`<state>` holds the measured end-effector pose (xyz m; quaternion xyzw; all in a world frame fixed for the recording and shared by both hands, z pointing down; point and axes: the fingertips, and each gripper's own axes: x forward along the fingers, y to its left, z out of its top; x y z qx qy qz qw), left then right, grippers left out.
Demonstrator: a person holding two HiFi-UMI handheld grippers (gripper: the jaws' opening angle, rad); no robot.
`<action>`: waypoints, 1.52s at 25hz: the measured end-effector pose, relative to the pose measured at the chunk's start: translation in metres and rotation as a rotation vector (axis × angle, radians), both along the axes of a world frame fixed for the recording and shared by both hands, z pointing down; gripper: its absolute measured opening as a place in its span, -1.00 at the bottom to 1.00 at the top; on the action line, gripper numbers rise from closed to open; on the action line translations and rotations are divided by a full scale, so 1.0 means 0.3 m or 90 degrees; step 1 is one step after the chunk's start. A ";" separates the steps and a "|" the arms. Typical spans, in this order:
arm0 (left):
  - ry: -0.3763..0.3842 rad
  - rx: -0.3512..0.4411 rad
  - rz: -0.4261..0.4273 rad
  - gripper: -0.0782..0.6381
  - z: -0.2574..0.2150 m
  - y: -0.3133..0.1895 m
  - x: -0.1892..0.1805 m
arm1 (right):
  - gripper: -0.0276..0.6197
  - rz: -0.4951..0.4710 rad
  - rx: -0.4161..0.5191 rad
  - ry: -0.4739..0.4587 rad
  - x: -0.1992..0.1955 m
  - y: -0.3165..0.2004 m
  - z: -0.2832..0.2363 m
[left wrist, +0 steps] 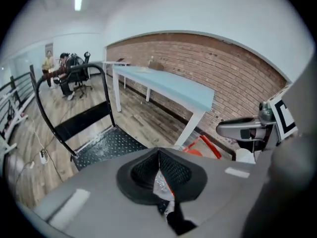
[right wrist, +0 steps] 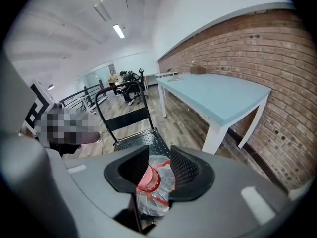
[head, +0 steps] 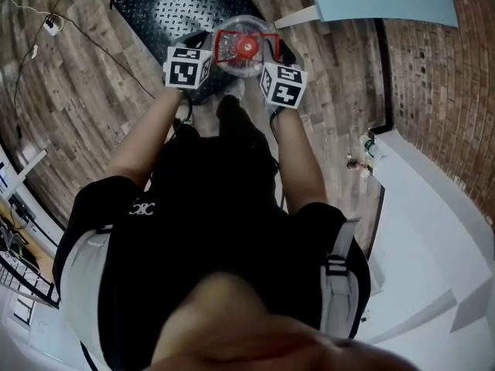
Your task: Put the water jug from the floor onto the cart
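Holding jug [head: 246, 46] at 12 o'clock, seemingly off floor [head: 77, 76], just short of cart [head: 170, 6] at 11. Gripping neck [right wrist: 147, 178] with right tongs [right wrist: 156, 172]; pinching only thin jug sliver with left tongs [left wrist: 159, 168], nearly closed. Could lose left pinch under weight, swing, drop short of cart.

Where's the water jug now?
Head view, top centre: the water jug is gripped between the left gripper and right gripper, at the near edge of the cart's black deck. The right gripper's jaws clasp its red-capped neck.
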<state>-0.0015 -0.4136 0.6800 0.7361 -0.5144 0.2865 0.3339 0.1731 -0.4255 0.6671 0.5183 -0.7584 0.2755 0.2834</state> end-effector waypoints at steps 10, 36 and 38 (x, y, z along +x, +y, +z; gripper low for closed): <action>-0.005 0.093 0.033 -0.78 -0.323 0.112 -0.036 | -0.87 0.076 0.130 -0.022 -0.084 0.117 -0.334; 0.030 0.215 0.075 -0.78 -0.703 0.302 -0.064 | -0.88 0.110 0.285 -0.110 -0.185 0.339 -0.734; 0.026 0.215 0.077 -0.78 -0.704 0.307 -0.067 | -0.88 0.110 0.285 -0.110 -0.189 0.345 -0.732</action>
